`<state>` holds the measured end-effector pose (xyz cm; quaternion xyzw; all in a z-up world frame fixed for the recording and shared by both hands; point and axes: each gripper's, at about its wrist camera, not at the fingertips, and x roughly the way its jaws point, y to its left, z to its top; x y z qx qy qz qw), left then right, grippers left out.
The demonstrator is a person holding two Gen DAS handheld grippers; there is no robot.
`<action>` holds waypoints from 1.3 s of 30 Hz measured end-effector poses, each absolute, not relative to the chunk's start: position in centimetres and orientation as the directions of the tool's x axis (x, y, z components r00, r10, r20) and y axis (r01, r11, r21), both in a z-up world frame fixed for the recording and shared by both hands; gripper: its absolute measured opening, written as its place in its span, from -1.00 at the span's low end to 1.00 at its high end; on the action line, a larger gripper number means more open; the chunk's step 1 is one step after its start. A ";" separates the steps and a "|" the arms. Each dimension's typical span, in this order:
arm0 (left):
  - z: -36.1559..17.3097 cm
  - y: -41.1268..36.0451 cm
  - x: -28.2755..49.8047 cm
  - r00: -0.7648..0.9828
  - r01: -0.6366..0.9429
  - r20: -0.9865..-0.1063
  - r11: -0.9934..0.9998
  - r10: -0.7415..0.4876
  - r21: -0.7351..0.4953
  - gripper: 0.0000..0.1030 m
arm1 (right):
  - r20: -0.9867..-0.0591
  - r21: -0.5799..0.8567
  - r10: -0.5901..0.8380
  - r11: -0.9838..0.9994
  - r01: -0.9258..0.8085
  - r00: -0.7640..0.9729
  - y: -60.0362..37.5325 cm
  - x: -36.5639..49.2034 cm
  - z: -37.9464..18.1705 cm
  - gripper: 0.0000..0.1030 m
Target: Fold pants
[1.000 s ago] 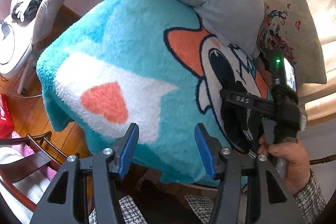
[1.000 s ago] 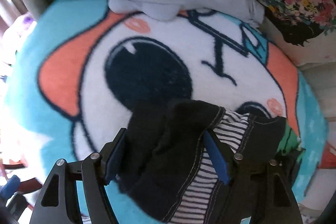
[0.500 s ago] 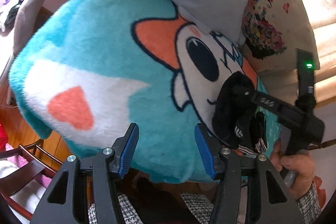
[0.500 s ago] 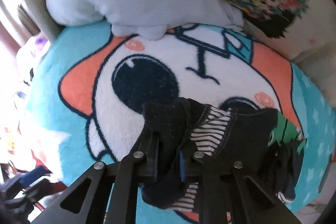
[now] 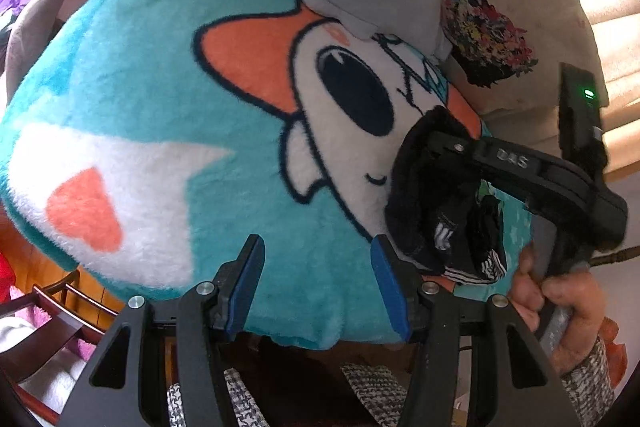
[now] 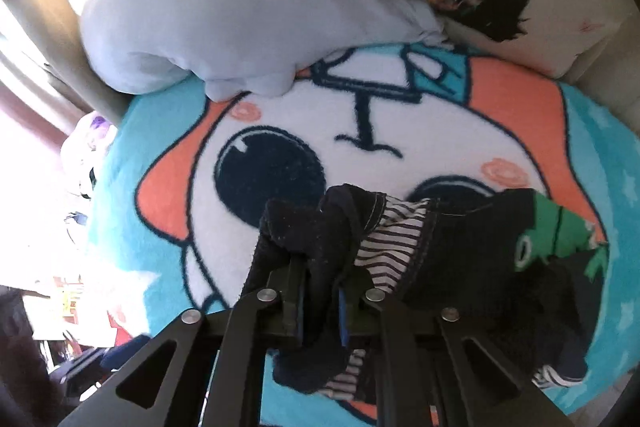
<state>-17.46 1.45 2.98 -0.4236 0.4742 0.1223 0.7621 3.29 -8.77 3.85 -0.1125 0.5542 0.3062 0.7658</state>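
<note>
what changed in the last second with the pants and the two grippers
The right gripper closed on a bunched edge of the black pants; a second ago its fingers were spread around that fabric. The left gripper stayed open and empty over the blanket. The pants remain crumpled on the blanket.

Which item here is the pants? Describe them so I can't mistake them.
Find the turquoise cartoon blanket covering the seat. On its white face, over the lower eye, lies a crumpled dark heap: the pants, pinched by the right gripper. Only they are black, with a striped lining and a green frog patch.
</note>
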 end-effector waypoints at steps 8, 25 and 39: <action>2.5 4.0 -21.3 0.528 -0.664 -0.833 0.533 -0.163 -0.525 0.05 | -0.948 -0.012 0.193 0.775 -0.632 0.254 -4.1 1.4 0.7 0.44; 1.5 0.4 -17.1 0.530 -0.575 -0.801 0.575 -0.280 -0.582 0.05 | -0.882 0.159 0.387 0.780 -0.605 0.267 -10.9 1.0 4.5 -0.60; 5.0 -6.3 -9.2 0.519 -0.487 -0.803 0.671 -0.293 -0.559 0.05 | -0.731 0.543 0.641 0.754 -0.371 0.233 -28.9 6.5 6.4 -0.61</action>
